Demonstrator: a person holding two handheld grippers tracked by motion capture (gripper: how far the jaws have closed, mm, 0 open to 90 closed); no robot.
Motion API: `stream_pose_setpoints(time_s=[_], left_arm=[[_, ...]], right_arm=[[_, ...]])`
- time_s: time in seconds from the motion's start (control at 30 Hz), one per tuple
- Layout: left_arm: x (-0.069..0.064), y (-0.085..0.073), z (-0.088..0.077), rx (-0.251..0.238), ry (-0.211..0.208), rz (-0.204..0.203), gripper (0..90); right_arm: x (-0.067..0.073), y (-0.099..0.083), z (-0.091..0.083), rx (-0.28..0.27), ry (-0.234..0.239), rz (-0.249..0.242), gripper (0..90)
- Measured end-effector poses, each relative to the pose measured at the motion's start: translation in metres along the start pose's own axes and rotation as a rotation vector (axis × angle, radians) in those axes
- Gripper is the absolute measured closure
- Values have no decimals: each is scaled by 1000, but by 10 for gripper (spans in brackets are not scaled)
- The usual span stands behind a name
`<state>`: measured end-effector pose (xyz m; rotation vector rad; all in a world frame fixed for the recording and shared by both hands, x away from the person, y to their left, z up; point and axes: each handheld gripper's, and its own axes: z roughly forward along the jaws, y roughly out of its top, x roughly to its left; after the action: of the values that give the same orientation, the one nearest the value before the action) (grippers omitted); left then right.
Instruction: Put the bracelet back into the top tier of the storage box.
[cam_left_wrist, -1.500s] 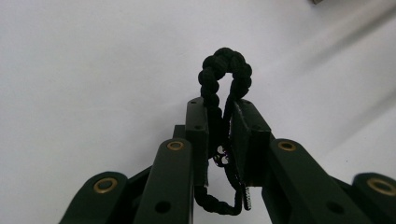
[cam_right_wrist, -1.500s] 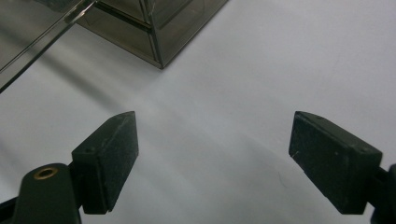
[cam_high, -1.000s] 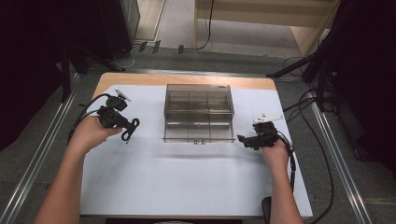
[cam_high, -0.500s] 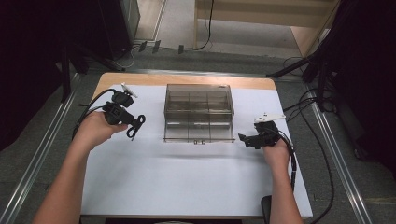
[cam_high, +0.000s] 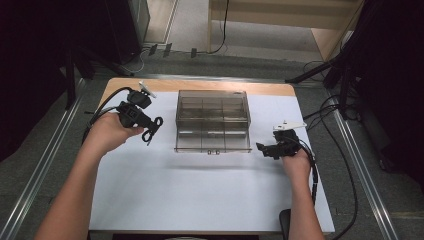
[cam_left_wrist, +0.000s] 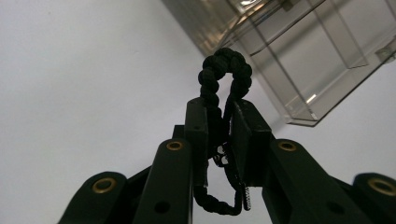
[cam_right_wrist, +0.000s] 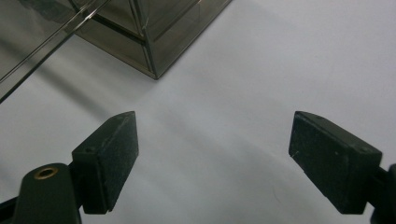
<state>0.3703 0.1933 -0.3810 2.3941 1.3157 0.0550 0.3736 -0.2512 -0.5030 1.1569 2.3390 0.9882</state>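
Left gripper view: the left gripper (cam_left_wrist: 218, 126) has its two black jaws drawn nearly together, clamped on a black braided cord bracelet (cam_left_wrist: 223, 70). The braided loop arches out beyond the jaw tips, while the rest of the cord runs down between the pads and hangs as a second loop below them, with a small metal clasp part showing near the bottom. Beyond the loop, up and to the right in this view, stands a smoky transparent plastic organiser box with inner dividers (cam_left_wrist: 299, 51), its near corner close to the bracelet but not touching it; whether the lid is open I cannot tell from here.

High view: left gripper (cam_high: 150, 131) is held in the person's left hand (cam_high: 107, 134) above the white table cover (cam_high: 200, 200), just left of the organiser box (cam_high: 212, 120). The bracelet (cam_high: 152, 129) dangles at the jaw end, between the hand and the box's left wall, clear of the box and off the surface.

Right gripper (cam_high: 262, 148) sits in the right hand (cam_high: 296, 161) just beside the box's front right corner, jaws pointing towards it.

Right gripper view: right gripper (cam_right_wrist: 212, 156) has its jaws spread wide with nothing between the pads, only bare white cover below. The box corner (cam_right_wrist: 154, 51) lies ahead and to the upper left.
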Motion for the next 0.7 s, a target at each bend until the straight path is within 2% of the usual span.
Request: stream_pose_setpoints(time_s=[0.33,0.6,0.7], left_arm=[[-21,17,1,21,-10,51,783],[-42,34,12,34,-32,94,782],[-46,37,16,38,-33,111,782]], right_arm=[[1,0,2,5,4,-10,167],[1,0,2,1,8,-10,168],[1,0,2,1,10,-13,167]])
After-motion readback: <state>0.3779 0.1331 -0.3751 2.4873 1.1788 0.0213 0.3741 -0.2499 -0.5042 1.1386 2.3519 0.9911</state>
